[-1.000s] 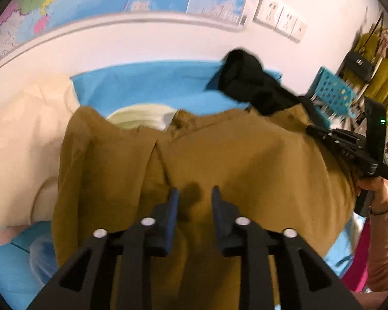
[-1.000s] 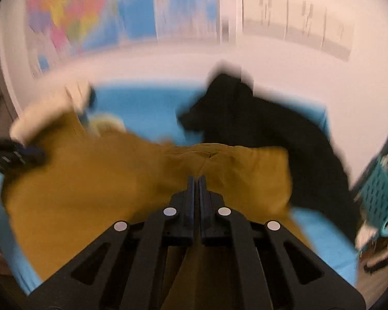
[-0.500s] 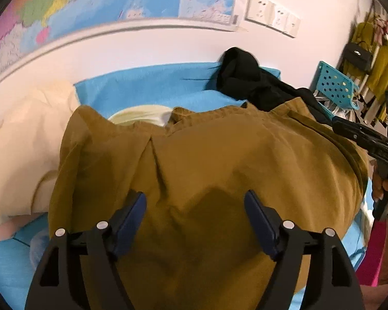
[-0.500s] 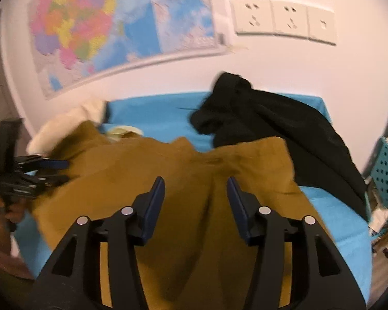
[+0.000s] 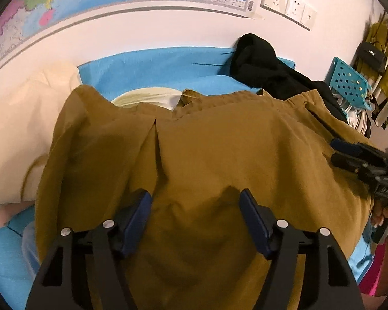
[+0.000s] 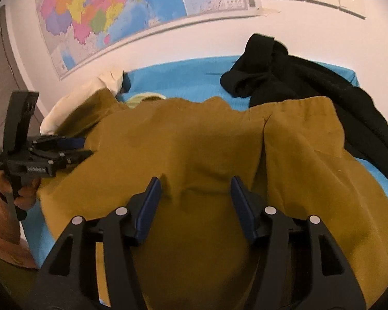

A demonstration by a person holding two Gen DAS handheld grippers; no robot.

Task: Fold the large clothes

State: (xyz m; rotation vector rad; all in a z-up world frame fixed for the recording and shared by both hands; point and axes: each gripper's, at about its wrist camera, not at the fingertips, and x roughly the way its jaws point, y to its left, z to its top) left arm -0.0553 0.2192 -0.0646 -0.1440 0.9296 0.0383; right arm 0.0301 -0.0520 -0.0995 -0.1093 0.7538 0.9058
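A large mustard-brown garment (image 5: pixel 207 160) lies spread on the blue table cover (image 5: pixel 155 64); it also fills the right wrist view (image 6: pixel 194 144). My left gripper (image 5: pixel 195 206) is open and empty just above the garment's near part. My right gripper (image 6: pixel 195 193) is open and empty over the same cloth. The right gripper shows at the garment's right edge in the left wrist view (image 5: pixel 349 152). The left gripper shows at its left edge in the right wrist view (image 6: pixel 72 147).
A black garment (image 6: pixel 297 82) lies heaped at the back right. A cream garment (image 5: pixel 20 118) lies at the left. A pale round thing (image 5: pixel 147 98) peeks out behind the brown cloth. A teal basket (image 5: pixel 349 82) stands off the table's right. The wall with map is close behind.
Both grippers were shut or nearly shut on the brown garment a second ago and have opened wide, letting it go. The garment now lies flatter on the table.
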